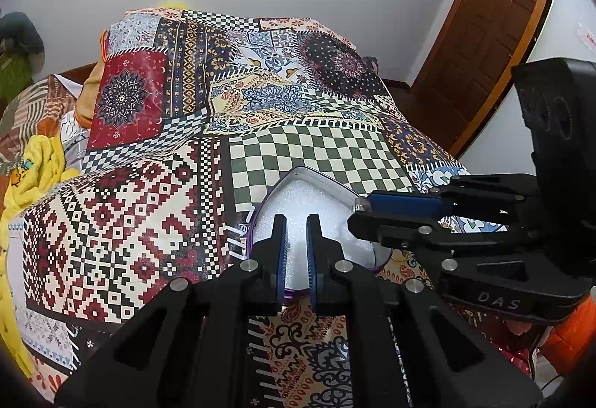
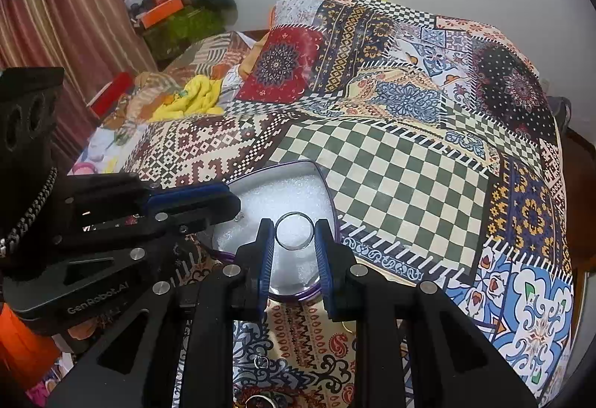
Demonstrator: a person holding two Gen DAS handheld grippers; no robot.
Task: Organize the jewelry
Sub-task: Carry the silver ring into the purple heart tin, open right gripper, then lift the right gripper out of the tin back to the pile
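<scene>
Right wrist view: the right gripper (image 2: 294,235) pinches a thin clear ring-shaped bangle (image 2: 294,231) across its width, over the white foam lining of the purple-rimmed triangular tin box (image 2: 327,190) on the patchwork bedspread (image 2: 391,162). It looks light, rigid, slick and perhaps brittle; a grip across opposite rim edges suits it. The left gripper (image 2: 232,201) is nearly closed, seemingly empty. I count one bangle, one box, two rings (image 2: 260,363) nearer on the spread.

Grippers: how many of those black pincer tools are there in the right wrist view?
2. The right gripper is at bottom centre and holds a clear ring over the white-lined box. The left gripper reaches in from the left over the same box. None seem hidden.
</scene>
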